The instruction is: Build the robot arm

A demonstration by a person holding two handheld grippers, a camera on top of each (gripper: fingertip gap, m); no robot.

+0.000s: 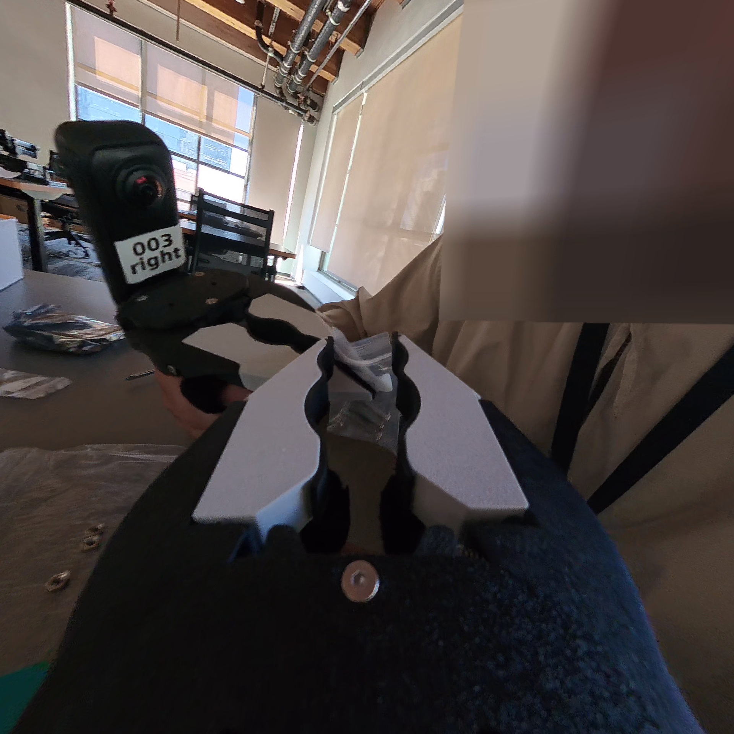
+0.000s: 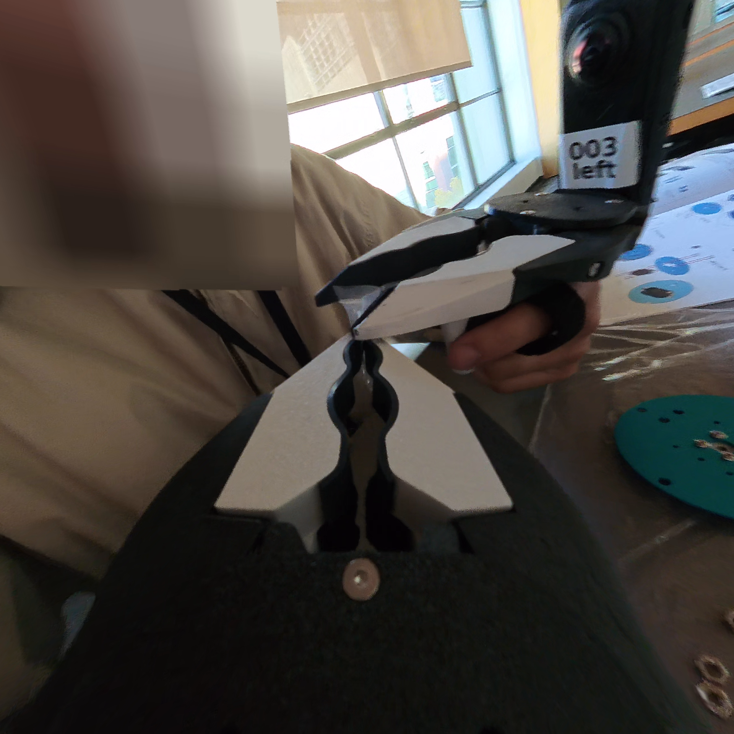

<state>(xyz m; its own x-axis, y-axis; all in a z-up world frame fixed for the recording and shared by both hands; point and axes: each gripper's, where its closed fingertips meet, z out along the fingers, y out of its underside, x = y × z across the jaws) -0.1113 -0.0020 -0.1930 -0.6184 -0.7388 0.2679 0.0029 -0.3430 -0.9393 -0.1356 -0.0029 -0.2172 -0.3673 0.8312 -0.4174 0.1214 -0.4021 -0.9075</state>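
While you look from the left wrist view, your left gripper (image 1: pixel 363 349) pinches a small clear bag (image 1: pixel 367 371) of screws at its tips; the bag's long side runs back toward the camera. Your right gripper (image 1: pixel 317 313) meets it from the left. From the right wrist view, your right gripper (image 2: pixel 359 347) is squeezed on the bag's thin edge (image 2: pixel 364 371), held up above the table (image 2: pixel 595 536). A teal disc (image 2: pixel 675 456) lies well apart.
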